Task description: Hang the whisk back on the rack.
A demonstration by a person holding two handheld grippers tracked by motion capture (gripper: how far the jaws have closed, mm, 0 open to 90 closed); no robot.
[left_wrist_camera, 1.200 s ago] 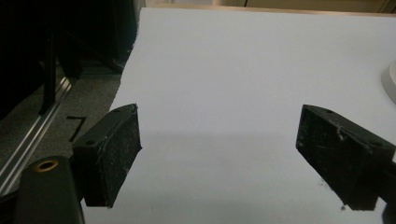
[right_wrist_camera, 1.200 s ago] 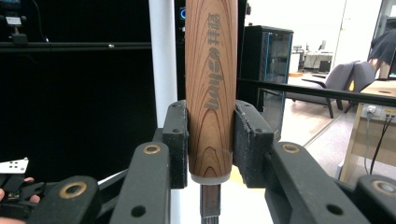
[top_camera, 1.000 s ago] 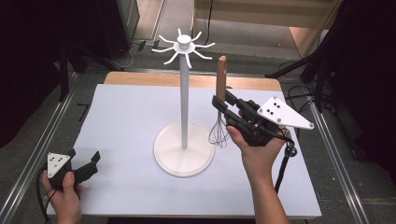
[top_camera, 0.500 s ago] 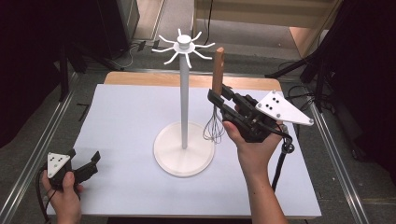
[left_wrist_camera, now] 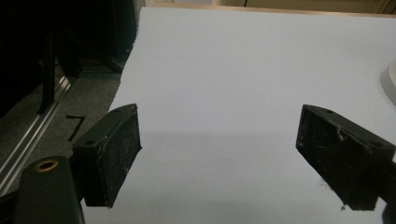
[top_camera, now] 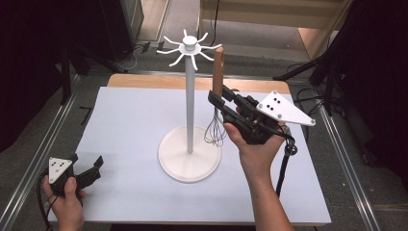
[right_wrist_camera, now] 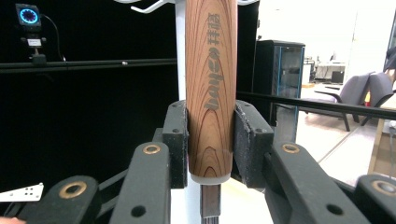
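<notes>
The right hand-held gripper (top_camera: 220,100) is up off the desk (top_camera: 125,125), w/ its jaws clamped on the wooden handle of a whisk (top_camera: 217,103). The whisk stands upright: handle pointing up, wire loops hanging down just above the round base of a white hook stand (top_camera: 190,120). In the high view the whisk sits just right of the stand's pole, close beside it, handle top reaching about level w/ the lower hook tips. Can't tell if the wires touch the base.

In the right gripper view the handle (right_wrist_camera: 210,84) fills the gap between both pads (right_wrist_camera: 176,140), gripped near its lower end where a pale collar meets the metal stem. Printed lettering runs up the wood grain. The white pole rises directly behind the handle, hooks spreading at the top edge.

The person's right hand (top_camera: 257,154) holds that gripper's body; the grey plate sits on top and the cable trails down past the wrist.

The left hand-held gripper (top_camera: 94,168) rests low at the near left corner of the desk, held by the left hand (top_camera: 65,192), well apart from the stand. Its jaws are spread wide w/ nothing between them; the left gripper view shows bare white desk surface between the pads (left_wrist_camera: 114,154), plus the stand's base edge at far right.
</notes>
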